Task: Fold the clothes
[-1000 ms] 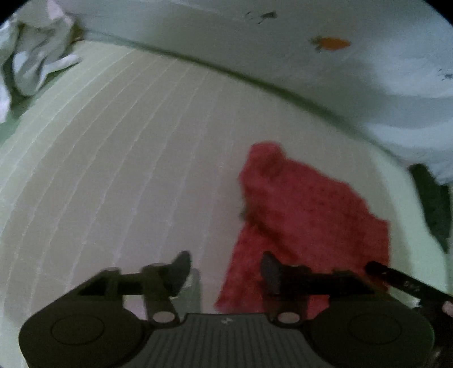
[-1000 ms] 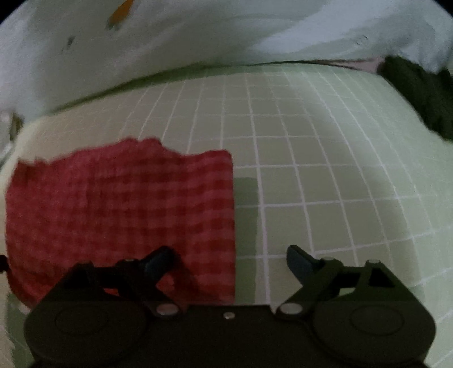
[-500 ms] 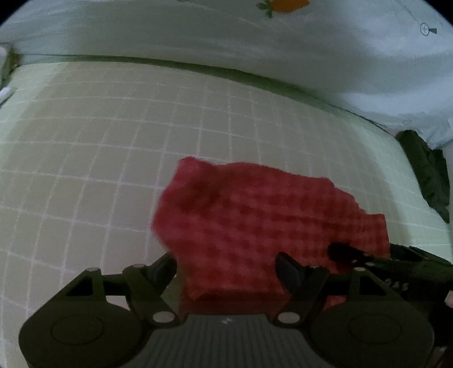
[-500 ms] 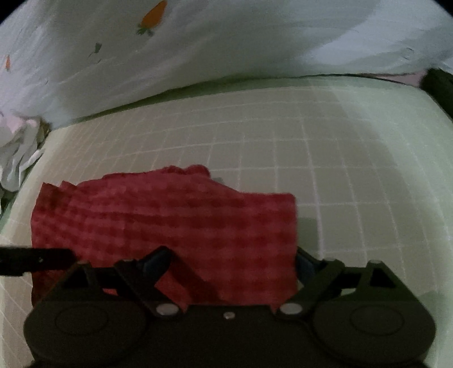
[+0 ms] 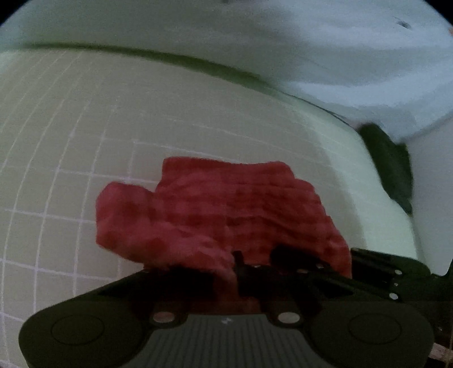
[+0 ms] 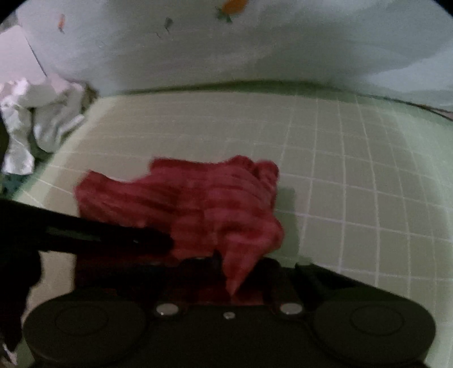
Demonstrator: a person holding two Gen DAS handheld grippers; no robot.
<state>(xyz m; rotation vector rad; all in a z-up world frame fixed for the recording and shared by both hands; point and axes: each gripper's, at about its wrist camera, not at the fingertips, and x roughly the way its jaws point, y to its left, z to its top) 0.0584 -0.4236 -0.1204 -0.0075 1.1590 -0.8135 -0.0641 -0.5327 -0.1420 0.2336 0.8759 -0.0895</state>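
Left wrist view first: your left gripper (image 5: 236,266) has its jaws closing, and the red checked cloth (image 5: 226,209) is bunched right between them, its near edge pinched where the dark fingers meet. From that pinch the cloth rises and spreads away from you in a crumpled mound, one lobe sagging to the left. It rests on the pale green gridded mat (image 5: 85,141), roughly in the mat's near middle. To the right, the right gripper (image 5: 376,271) reaches in low, touching the cloth's right corner. Beyond the mat's far edge lies a pale blue sheet (image 5: 311,51), and a dark green item (image 5: 393,164) sits at the mat's right border; the blur makes it hard to say what that is, possibly another garment.

From the right wrist view, your right gripper (image 6: 226,269) also has its jaws closing, with a fold of the same cloth (image 6: 198,198) caught between them and a red point of fabric hanging down over the fingers. The left gripper (image 6: 113,235) comes in from the left as a long dark bar ending against the cloth. The mat (image 6: 354,184) stretches off to the right, bare of anything but its white lines. At far left, past the mat's corner, a heap of white clothes (image 6: 36,119) lies crumpled, and the blue sheet (image 6: 226,51) carries a small orange carrot print (image 6: 233,5) along the top.
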